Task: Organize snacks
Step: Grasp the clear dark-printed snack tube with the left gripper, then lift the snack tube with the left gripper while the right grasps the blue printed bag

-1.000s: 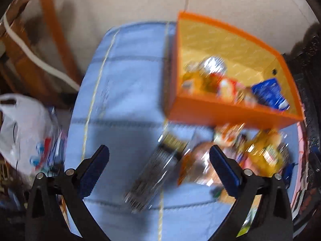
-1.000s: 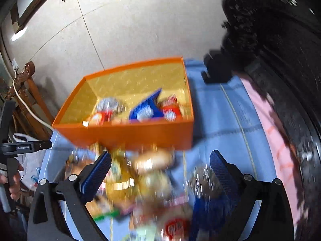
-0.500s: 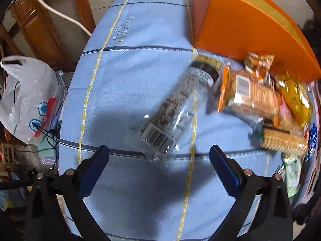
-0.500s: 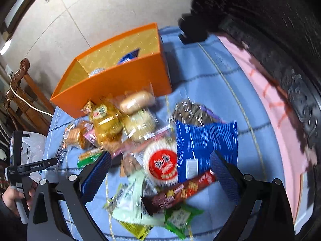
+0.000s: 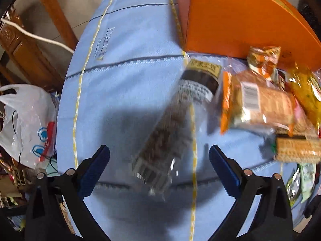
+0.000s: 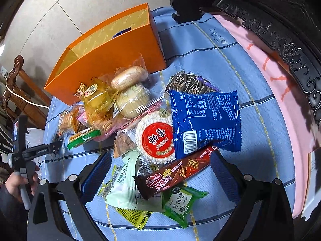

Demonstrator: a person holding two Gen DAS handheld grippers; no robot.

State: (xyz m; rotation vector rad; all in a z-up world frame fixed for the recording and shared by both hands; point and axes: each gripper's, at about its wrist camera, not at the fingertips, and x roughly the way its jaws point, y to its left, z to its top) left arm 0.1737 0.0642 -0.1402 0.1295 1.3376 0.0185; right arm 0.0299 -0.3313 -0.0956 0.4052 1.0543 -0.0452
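Note:
An orange box (image 6: 112,58) stands at the far end of a blue cloth (image 6: 230,64); its wall shows in the left wrist view (image 5: 236,22). A heap of snack packs lies in front of it. My left gripper (image 5: 159,163) is open, low over a long clear pack of dark snacks (image 5: 174,126), its near end between the fingers. My right gripper (image 6: 160,172) is open above a brown wafer bar (image 6: 176,172), beside a blue bag (image 6: 206,118) and a round red-labelled pack (image 6: 156,138).
A white plastic bag (image 5: 26,124) and a wooden chair (image 5: 26,48) are left of the table. Dark carved wood (image 6: 280,30) and a pink cloth (image 6: 280,84) run along the right. The left gripper shows at the left in the right wrist view (image 6: 58,145).
Both grippers have dropped from above the box towards the snack heap. The left one has closed in on the long clear pack, the right one on the brown wafer bar.

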